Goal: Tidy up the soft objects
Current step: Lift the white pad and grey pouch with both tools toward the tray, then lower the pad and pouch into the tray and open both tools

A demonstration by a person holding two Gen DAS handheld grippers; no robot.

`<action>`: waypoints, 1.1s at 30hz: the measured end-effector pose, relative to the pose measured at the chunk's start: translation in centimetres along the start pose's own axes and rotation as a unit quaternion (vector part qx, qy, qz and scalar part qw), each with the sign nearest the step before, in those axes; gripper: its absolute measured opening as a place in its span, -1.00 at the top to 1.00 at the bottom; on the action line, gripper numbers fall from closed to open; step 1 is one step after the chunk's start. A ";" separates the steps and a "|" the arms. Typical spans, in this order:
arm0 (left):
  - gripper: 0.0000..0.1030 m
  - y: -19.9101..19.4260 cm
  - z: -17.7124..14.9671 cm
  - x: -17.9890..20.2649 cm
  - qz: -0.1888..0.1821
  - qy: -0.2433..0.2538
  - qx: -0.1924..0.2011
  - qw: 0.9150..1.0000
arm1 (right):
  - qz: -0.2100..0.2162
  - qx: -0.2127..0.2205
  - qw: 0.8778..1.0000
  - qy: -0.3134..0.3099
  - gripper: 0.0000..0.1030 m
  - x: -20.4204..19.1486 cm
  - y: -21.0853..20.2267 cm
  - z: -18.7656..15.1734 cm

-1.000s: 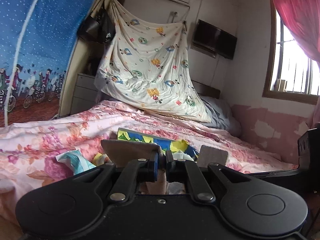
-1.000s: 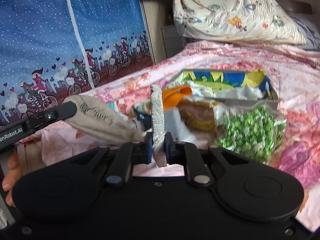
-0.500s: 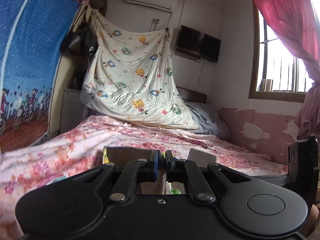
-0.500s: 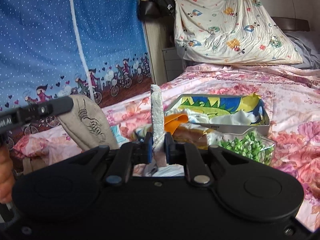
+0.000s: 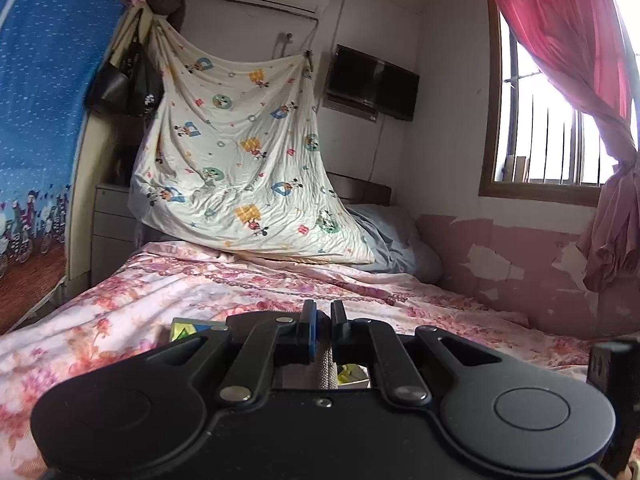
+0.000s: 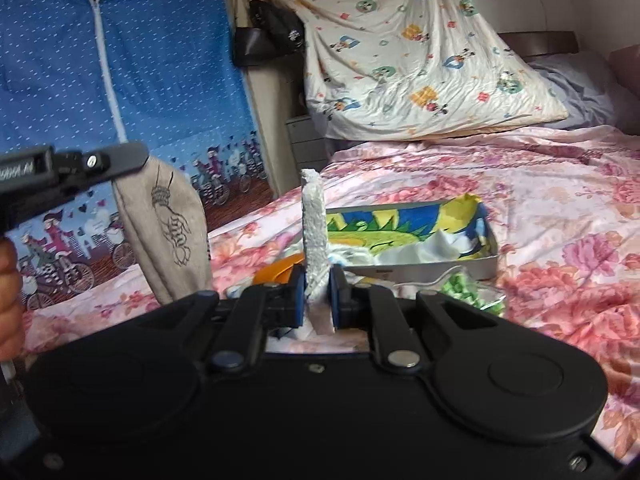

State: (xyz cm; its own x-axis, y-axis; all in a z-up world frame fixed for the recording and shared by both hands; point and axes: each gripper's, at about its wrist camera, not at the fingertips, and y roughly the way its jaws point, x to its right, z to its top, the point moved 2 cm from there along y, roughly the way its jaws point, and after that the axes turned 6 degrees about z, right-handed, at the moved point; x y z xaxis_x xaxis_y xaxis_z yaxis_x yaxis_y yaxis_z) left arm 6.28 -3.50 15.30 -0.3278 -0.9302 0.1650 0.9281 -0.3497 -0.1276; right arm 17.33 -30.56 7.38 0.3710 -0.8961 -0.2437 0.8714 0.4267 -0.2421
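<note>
With cloth raised off bed (image 6: pixel 560 208) for likely sorting: left tongs (image 5: pixel 322 330) pinching beige cloth (image 6: pixel 168 236), right tongs (image 6: pixel 317 292) pinching white strip (image 6: pixel 314 216), tray (image 6: pixel 448 268) below.

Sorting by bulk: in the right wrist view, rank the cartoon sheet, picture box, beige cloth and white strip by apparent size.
1. cartoon sheet
2. picture box and beige cloth: alike, and the cloth hangs nearer, so unranked
3. white strip

Pink floral bedspread (image 6: pixel 520 184), blue dotted curtain (image 6: pixel 168 80), beige cloth (image 6: pixel 168 232) with black drawing
</note>
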 end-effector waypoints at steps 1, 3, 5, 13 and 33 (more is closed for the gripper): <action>0.88 0.7 0.4 0.1 -0.002 0.000 -0.002 1.000 | -0.005 0.002 1.000 0.003 0.87 0.2 0.1 0.0; 0.88 1.3 1.7 0.3 -0.002 -0.002 0.004 1.000 | -0.013 0.006 1.000 0.009 0.87 0.6 0.1 -0.2; 0.88 1.3 3.1 0.5 -0.011 -0.007 0.023 1.000 | -0.019 0.008 1.000 0.016 0.87 1.3 0.3 -0.2; 0.88 2.7 6.4 1.7 -0.011 -0.003 0.044 0.999 | -0.024 0.017 0.999 0.026 0.87 1.8 0.0 -0.3; 0.88 22.6 6.6 6.8 0.021 0.045 0.013 0.999 | -0.061 -0.018 0.997 0.036 0.87 10.4 9.8 4.0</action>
State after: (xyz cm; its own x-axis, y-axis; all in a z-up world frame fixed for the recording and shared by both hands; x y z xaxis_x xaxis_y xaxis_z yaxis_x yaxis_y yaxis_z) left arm 26.22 -17.03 19.95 -0.3013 -0.9508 0.0714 0.9455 -0.3076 -0.1064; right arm 31.03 -36.19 6.20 0.2376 -0.9311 -0.2768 0.8965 0.3198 -0.3065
